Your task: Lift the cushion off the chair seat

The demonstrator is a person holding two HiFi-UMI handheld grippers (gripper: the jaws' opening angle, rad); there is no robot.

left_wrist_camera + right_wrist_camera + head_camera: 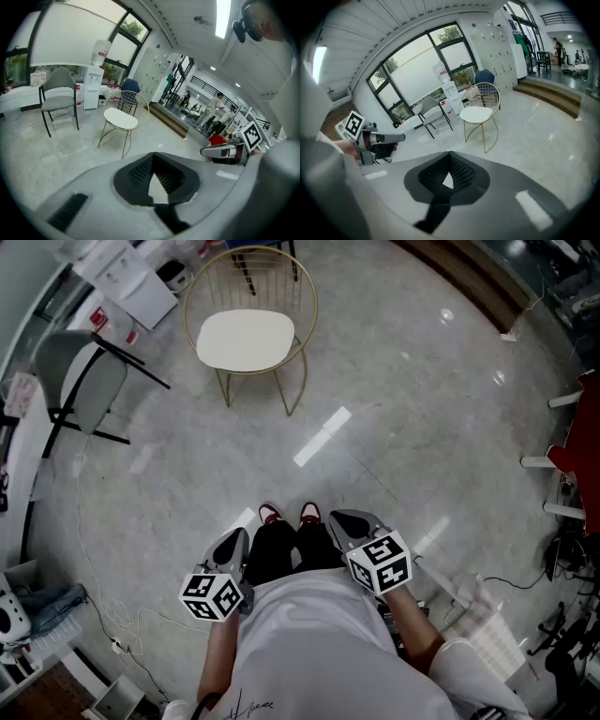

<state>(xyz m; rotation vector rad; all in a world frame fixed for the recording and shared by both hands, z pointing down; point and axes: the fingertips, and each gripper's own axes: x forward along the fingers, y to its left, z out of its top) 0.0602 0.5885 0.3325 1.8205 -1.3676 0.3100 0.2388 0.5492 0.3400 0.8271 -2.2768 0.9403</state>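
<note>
Well ahead: cushion (246,339) on chair (251,298), grippers apart.

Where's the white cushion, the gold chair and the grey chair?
white cushion (246,338), head view, middle of its top.
gold chair (248,277), head view, on its wire back.
grey chair (89,381), head view, on its seat.
</note>
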